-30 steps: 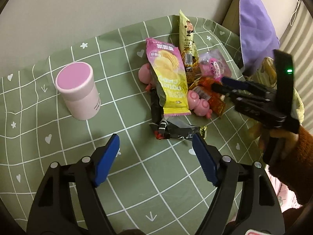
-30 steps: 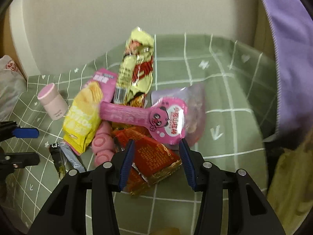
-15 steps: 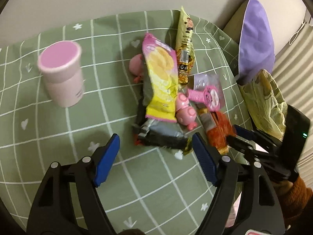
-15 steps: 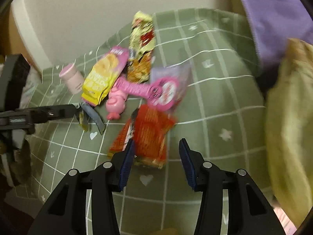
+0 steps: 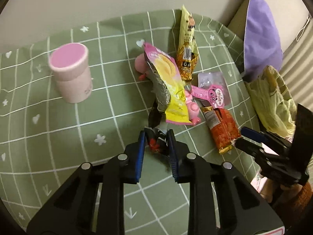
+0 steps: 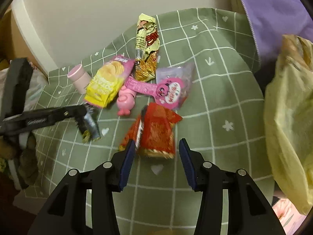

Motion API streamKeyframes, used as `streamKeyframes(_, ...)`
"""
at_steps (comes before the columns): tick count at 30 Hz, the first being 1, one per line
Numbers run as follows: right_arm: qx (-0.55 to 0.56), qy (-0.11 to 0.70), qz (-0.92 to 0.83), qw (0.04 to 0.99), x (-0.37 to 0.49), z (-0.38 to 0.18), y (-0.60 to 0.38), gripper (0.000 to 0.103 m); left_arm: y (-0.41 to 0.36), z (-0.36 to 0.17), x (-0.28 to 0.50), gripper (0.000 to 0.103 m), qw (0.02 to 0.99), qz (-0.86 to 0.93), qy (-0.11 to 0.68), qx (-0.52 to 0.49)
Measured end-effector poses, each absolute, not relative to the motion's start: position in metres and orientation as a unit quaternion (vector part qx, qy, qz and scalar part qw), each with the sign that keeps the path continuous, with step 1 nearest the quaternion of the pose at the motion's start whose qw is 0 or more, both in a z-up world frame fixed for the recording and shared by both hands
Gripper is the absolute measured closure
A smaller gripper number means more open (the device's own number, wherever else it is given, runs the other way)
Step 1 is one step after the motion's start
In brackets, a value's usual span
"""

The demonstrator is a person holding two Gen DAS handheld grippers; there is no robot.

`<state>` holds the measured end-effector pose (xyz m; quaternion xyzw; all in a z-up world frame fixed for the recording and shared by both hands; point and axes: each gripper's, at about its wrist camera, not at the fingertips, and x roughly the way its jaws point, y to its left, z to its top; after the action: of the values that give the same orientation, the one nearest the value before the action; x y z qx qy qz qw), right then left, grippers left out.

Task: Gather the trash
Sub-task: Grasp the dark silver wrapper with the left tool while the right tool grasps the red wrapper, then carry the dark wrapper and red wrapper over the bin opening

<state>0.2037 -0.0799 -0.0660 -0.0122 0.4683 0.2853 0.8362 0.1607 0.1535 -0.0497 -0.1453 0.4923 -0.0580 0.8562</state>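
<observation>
Left gripper [image 5: 156, 137] has just been closing and now pinches the near end of the dark wrapper [image 5: 156, 141], blue pads pressed on its crumpled foil at the near edge of the pile. The wrapper's long axis runs away from the fingers, up under the yellow chip bag [image 5: 172, 90], so a pull back toward the hand looks likely to drag that bag.

Right gripper [image 6: 156, 152] stands open, empty, jaws straddling the near edge of the red wrapper [image 6: 156, 131]. The yellow-green bag [image 6: 289, 129] waits on that side.
</observation>
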Motion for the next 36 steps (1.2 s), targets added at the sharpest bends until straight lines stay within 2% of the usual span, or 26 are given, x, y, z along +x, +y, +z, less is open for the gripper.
streamKeyframes(6,-0.024,0.451,0.272,0.85,0.215,-0.063,-0.059,0.059,0.165,-0.048,0.142,0.081,0.857,-0.058,0.494,-0.136)
streamKeyframes(12,-0.03,0.484,0.268,0.832,0.218,-0.081,-0.05,0.059,0.177,-0.051,0.132,0.081,0.855,-0.059,0.492,-0.156)
streamKeyframes(14,-0.036,0.483,0.277,0.83,0.209,-0.08,-0.049,0.066,0.177,-0.049,0.131,0.081,0.857,-0.067,0.487,-0.153)
streamKeyframes(16,-0.042,0.481,0.28,0.83,0.202,-0.078,-0.049,0.08,0.177,-0.046,0.13,0.081,0.86,-0.075,0.482,-0.152)
streamKeyframes(19,-0.039,0.48,0.279,0.831,0.199,-0.074,-0.053,0.086,0.175,-0.04,0.129,0.081,0.863,-0.097,0.471,-0.157)
streamKeyframes(36,-0.016,0.409,0.242,0.88,0.194,0.0,-0.089,0.086,0.156,0.021,0.155,0.081,0.894,-0.131,0.409,-0.127)
